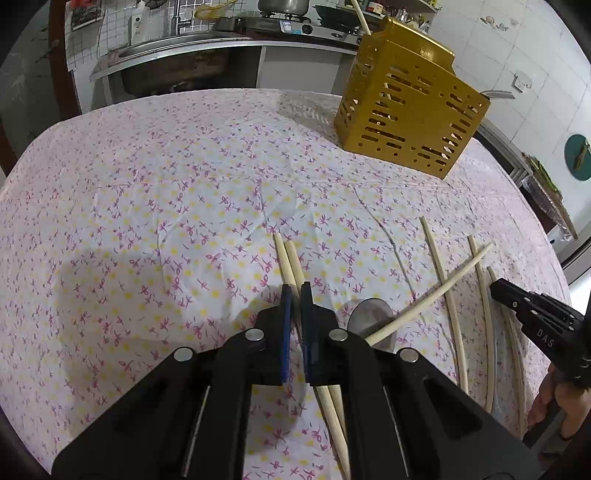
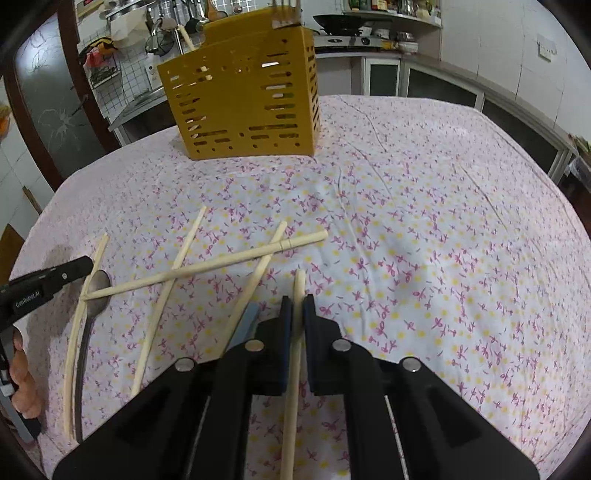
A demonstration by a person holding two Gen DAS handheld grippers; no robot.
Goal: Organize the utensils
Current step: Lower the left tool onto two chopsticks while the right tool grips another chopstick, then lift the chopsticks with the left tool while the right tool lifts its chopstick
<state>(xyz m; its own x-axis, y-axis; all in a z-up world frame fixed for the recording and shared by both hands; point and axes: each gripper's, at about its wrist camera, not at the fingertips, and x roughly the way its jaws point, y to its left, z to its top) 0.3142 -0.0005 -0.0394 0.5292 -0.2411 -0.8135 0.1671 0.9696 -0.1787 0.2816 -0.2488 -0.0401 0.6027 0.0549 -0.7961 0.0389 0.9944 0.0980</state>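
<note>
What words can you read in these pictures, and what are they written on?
"DAS" – on the side of the right tool, seen from the left wrist.
"GenRobot.AI" – on the side of the left tool, seen from the right wrist; small and slightly blurred.
Labels on the bottles and jars on the kitchen shelf: too small to read.
The yellow utensil holder and the flowered tablecloth carry no words.

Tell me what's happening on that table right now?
A person is sorting utensils with two handheld grippers. The left gripper is shut on a pair of chopsticks; the right gripper is shut on a single chopstick. More loose chopsticks and a metal spoon lie on the floral tablecloth. The yellow slotted holder stands at the far side, already holding some utensils.
</note>
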